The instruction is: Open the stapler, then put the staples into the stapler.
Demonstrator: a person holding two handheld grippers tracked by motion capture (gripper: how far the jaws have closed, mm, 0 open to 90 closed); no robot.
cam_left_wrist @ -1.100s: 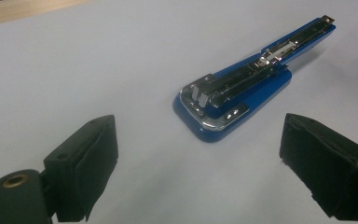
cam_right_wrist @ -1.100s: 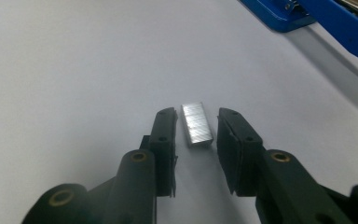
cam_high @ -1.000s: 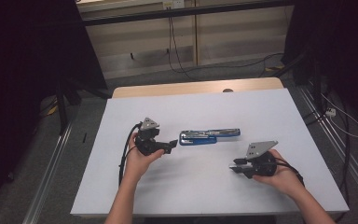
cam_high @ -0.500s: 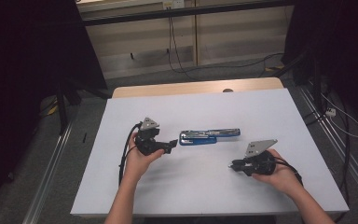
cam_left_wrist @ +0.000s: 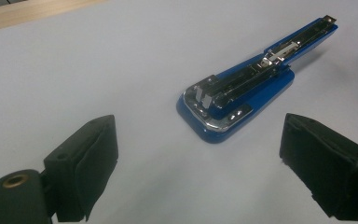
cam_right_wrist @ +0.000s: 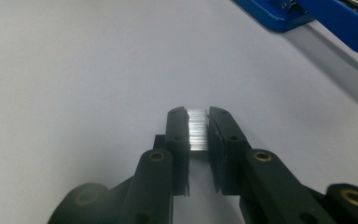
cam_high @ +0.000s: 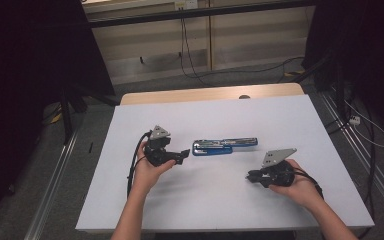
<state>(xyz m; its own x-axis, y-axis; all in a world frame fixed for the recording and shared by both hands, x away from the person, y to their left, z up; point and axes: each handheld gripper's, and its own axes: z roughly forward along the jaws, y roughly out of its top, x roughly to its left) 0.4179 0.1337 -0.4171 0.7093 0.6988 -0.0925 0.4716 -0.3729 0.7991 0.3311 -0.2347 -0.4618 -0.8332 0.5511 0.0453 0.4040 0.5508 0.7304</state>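
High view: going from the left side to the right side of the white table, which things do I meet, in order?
Left gripper → open blue stapler → right gripper, its jaws shut on a strip of staples.

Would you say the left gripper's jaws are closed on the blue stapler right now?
No, the left gripper has its jaws wide apart, and the opened blue stapler lies ahead of them, untouched.
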